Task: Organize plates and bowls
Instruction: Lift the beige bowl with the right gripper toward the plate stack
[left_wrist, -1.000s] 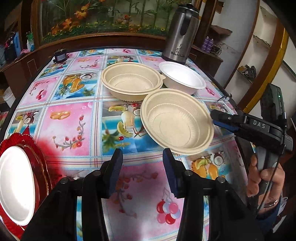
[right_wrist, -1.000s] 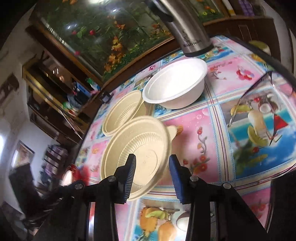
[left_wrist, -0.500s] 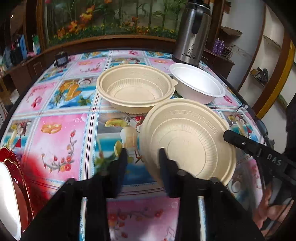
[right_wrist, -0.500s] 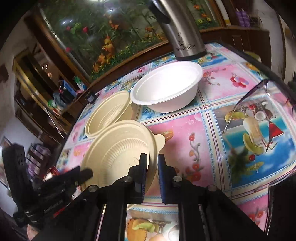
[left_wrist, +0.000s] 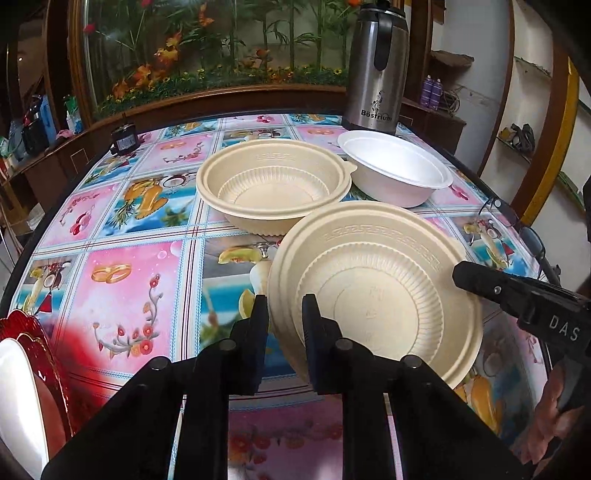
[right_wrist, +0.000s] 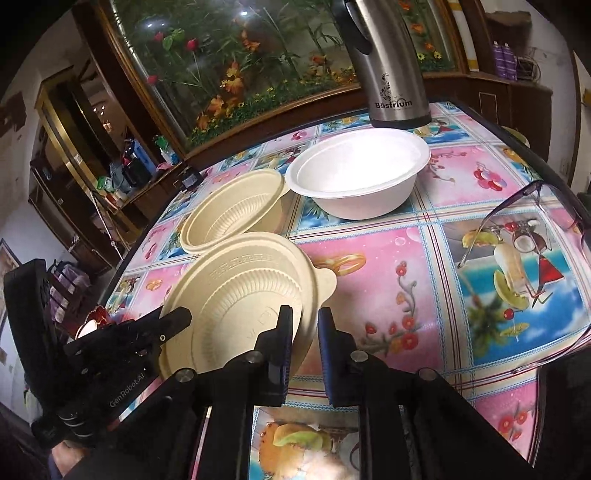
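Two grippers clamp one tilted beige bowl, lifted over the near part of the table: left gripper nearly closed, pads pinching the bowl's near-left rim; right gripper nearly closed too, pinching the opposite rim, one finger inside and one outside. Bowl is cream-beige plastic, round, ribbed inner wall, key-pattern band under the rim, small tab handle on the edge, faint embossed mark on the floor; its opening tips toward the left camera. Second beige bowl, same type, sits upright on the table just behind it, the held one overlapping its near edge in view. White bowl stands upright just right of that one, rims touching or nearly so, cannot tell which. Steel thermos jug stands behind the white bowl at the far edge. Eyeglasses lie on the right side of the table, well apart from the bowls. Red plate with a white plate on it at the near-left edge, partly cut off. Small dark object at far left. Floral, fruit-print tablecloth covers the table.
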